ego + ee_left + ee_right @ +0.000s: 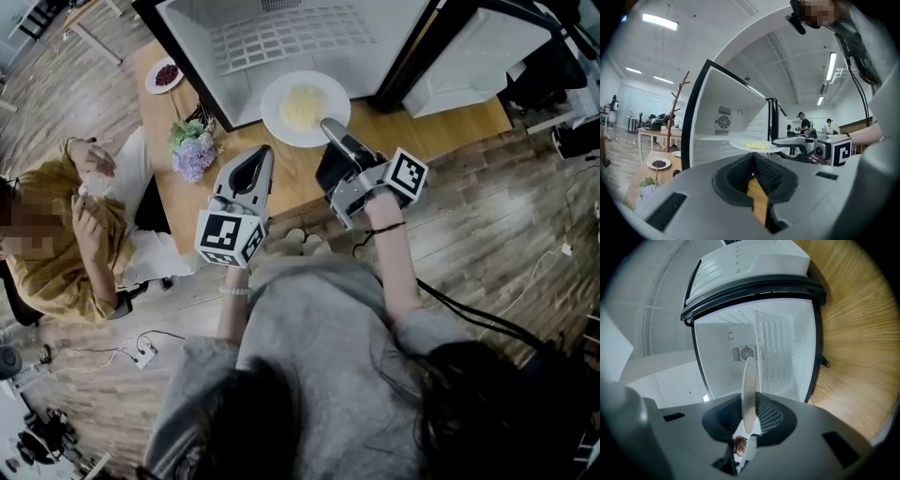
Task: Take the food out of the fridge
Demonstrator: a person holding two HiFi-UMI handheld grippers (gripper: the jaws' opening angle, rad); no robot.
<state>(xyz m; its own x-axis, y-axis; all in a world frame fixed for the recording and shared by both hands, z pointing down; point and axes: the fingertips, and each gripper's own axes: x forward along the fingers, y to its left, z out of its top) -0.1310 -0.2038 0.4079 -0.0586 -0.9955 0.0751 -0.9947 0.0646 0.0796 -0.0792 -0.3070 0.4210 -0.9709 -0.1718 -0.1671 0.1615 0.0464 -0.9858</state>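
— What's on the plate?
— Pale yellow food (303, 105) on a white plate (275, 117), just outside the open fridge (281, 37), over the wooden table (281, 183).
— Your claws?
— My right claw (330, 129) is clenched on the plate's near rim. My left claw (262, 156) is closed and empty beside it.
— Room?
— Flowers (192, 150) and a small dish (165, 75) sit further left.

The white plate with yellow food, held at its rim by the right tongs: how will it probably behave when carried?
The plate lies flat though held at one edge, so it seems stiff, probably breakable. The right tongs pinch only the rim, so it may tilt or slip. The food lies loose and could slide.
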